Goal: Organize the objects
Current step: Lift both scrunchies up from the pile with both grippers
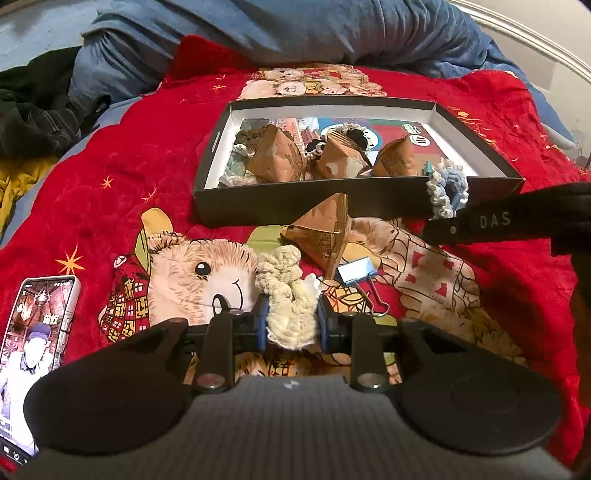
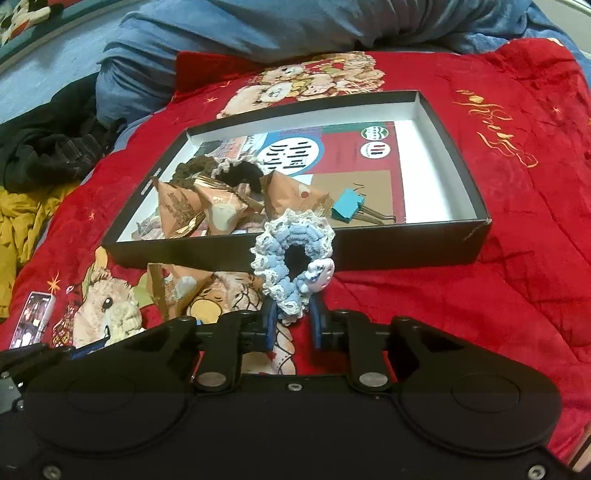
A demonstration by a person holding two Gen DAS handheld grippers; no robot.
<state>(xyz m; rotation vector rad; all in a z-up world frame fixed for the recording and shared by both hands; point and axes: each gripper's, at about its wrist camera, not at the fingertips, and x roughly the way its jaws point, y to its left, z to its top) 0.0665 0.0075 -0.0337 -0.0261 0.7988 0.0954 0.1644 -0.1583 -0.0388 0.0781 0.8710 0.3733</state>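
Note:
A black box with a white inside lies on the red blanket and holds several brown triangular packets, dark scrunchies and a teal binder clip. My left gripper is shut on a cream scrunchie, low over the blanket in front of the box. My right gripper is shut on a blue and white scrunchie, held at the box's near wall. One brown packet and a light-blue binder clip lie outside the box.
A phone with a lit screen lies on the blanket at the left. A blue duvet is heaped behind the box. Dark and yellow clothes lie at the far left.

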